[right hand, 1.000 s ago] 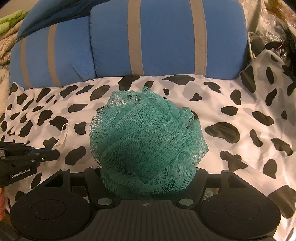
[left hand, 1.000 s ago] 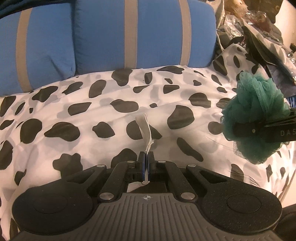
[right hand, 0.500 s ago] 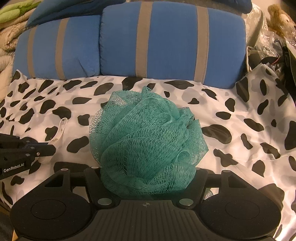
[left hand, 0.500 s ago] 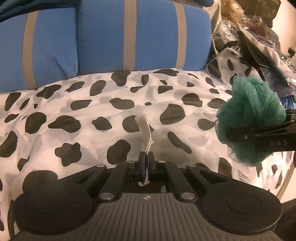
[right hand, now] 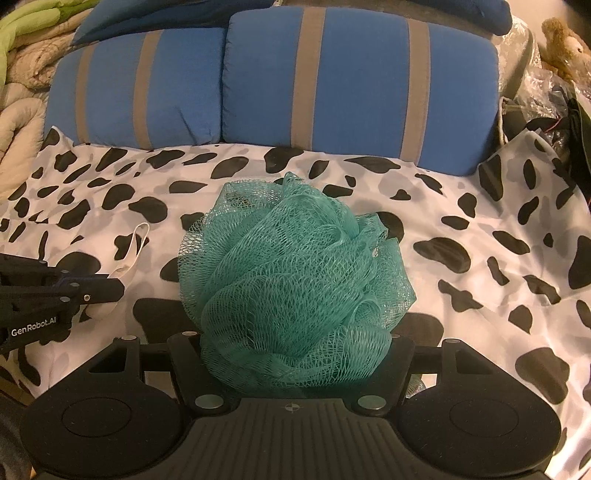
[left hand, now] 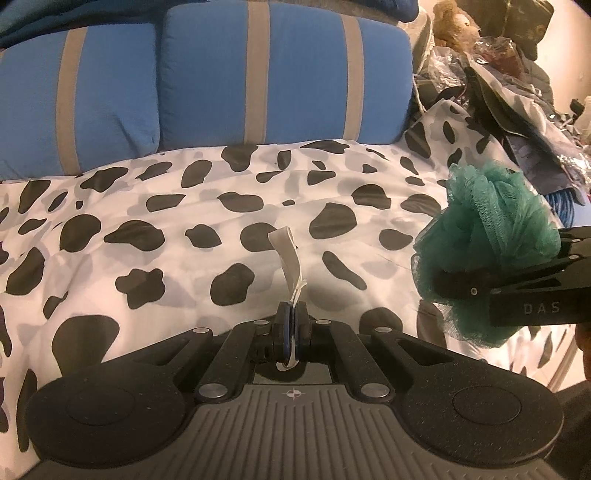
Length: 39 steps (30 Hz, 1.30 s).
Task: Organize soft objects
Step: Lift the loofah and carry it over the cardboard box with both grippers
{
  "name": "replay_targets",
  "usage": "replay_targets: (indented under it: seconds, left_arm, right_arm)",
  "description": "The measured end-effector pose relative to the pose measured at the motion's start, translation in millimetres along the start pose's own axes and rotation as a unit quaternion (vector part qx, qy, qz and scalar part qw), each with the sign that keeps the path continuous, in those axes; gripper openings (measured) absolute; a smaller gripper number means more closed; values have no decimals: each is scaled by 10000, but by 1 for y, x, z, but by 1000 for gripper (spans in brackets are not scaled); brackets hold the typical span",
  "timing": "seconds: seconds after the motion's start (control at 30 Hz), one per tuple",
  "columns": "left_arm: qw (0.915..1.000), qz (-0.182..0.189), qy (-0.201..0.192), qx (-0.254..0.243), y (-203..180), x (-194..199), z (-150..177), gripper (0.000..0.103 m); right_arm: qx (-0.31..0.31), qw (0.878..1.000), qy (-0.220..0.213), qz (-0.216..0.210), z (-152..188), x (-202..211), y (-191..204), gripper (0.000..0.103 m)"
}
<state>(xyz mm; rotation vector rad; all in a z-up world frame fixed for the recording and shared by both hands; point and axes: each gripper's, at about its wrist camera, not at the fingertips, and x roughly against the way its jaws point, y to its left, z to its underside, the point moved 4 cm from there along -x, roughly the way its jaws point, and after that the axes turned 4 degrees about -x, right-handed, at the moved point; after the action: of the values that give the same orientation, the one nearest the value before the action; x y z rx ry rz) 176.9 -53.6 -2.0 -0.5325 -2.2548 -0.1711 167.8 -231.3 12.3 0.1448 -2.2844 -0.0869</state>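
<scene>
My left gripper (left hand: 291, 314) is shut on a thin white string tied to a grey-white ribbon loop (left hand: 286, 251), which stands up above the spotted sheet. The loop also shows in the right wrist view (right hand: 135, 251), ahead of the left gripper (right hand: 110, 286). My right gripper (right hand: 295, 354) is shut on a teal mesh bath pouf (right hand: 295, 299), which hides its fingertips. In the left wrist view the pouf (left hand: 487, 236) and the right gripper (left hand: 454, 288) hang at the right, above the sheet.
A white sheet with black spots (left hand: 166, 221) covers the bed. Two blue pillows with grey stripes (right hand: 354, 85) lean at the back. Clutter of bags and a plush toy (left hand: 454, 26) lies at the right. Beige and green bedding (right hand: 26, 62) is piled at the back left.
Both grippers have drawn back and risen from the pillows, each still holding its object. More of the pillows and right-hand clutter has come into view.
</scene>
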Motion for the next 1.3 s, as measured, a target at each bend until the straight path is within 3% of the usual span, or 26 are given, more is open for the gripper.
replay_targets:
  seconds: [0.57,1.3]
  left_arm:
    - [9999,-12,107,77,-12,29,29,3]
    - [9972,38,728,191,-23,54,71,3]
  right_arm:
    - [42,9995,265,-155,33,23,20,69]
    - [76,9969,667,-402,72,49,39,69]
